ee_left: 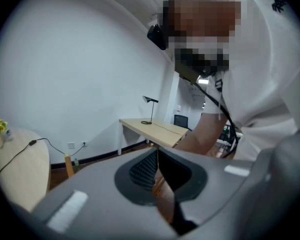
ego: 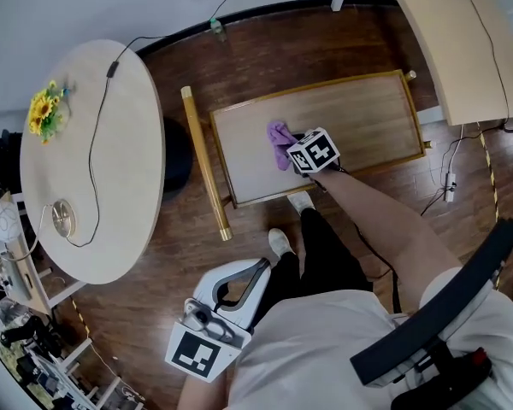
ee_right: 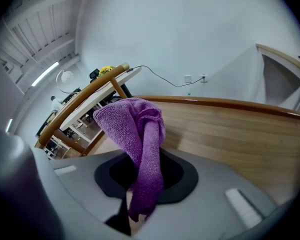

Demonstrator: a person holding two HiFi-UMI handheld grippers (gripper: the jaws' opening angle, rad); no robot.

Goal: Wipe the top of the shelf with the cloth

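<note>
The wooden shelf top (ego: 359, 118) lies ahead of me, a light panel with a raised rim (ee_right: 230, 104). My right gripper (ego: 292, 155) reaches over its near middle, shut on the purple cloth (ego: 280, 142). In the right gripper view the cloth (ee_right: 140, 134) bunches up from between the closed jaws and hangs over the shelf surface (ee_right: 240, 139). My left gripper (ego: 250, 273) is held low by my body, off the shelf, its jaws nearly together with nothing in them (ee_left: 157, 176).
A round pale table (ego: 94, 169) stands left with a cable, a small round object (ego: 62, 218) and yellow flowers (ego: 44, 112). A long desk (ego: 462, 32) is at the upper right. A wooden handle bar (ego: 203, 161) runs along the shelf's left end.
</note>
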